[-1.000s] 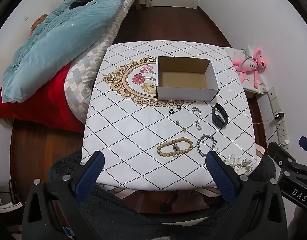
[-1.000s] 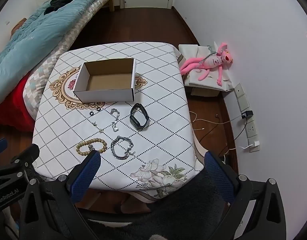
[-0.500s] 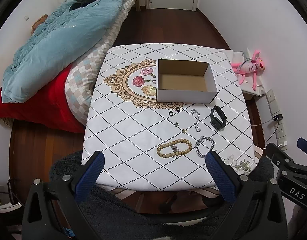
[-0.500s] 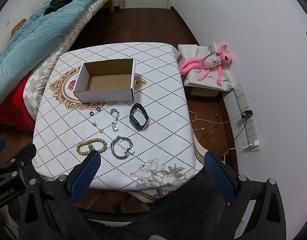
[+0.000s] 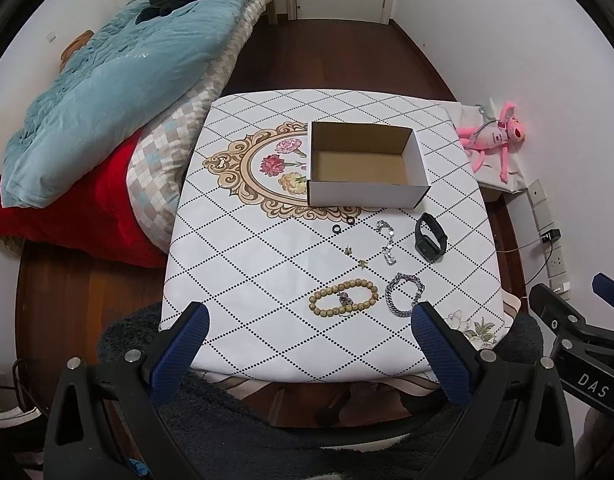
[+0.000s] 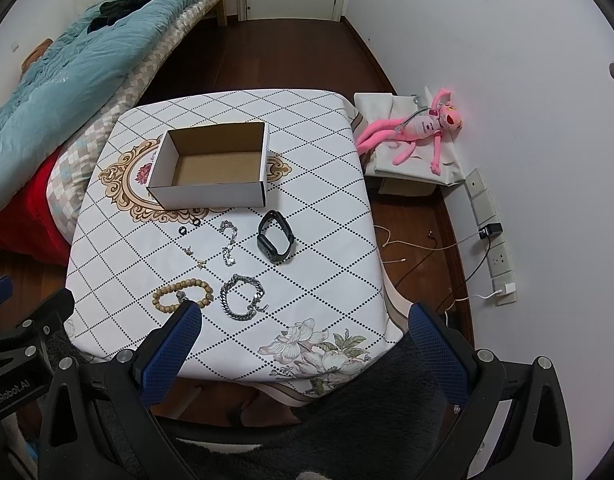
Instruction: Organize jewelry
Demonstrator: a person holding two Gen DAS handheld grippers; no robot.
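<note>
An open, empty white cardboard box (image 5: 367,196) (image 6: 211,192) stands on the table. In front of it lie two small black rings (image 5: 344,225), a thin silver chain (image 5: 388,242), a black watch band (image 5: 430,237) (image 6: 275,236), two tiny charms (image 5: 355,257), a wooden bead bracelet (image 5: 343,297) (image 6: 183,294) and a silver link bracelet (image 5: 405,294) (image 6: 242,296). My left gripper (image 5: 307,344) and right gripper (image 6: 305,344) are both open and empty, held above the table's near edge.
The table has a white diamond-pattern cloth (image 5: 267,272). A bed with a blue duvet (image 5: 107,80) is at the left. A pink plush toy (image 6: 423,128) lies on a bag at the right, by wall sockets and cables (image 6: 487,248).
Both grippers have drawn back and risen slightly, so the table looks a little smaller. Nothing on the table has moved.
</note>
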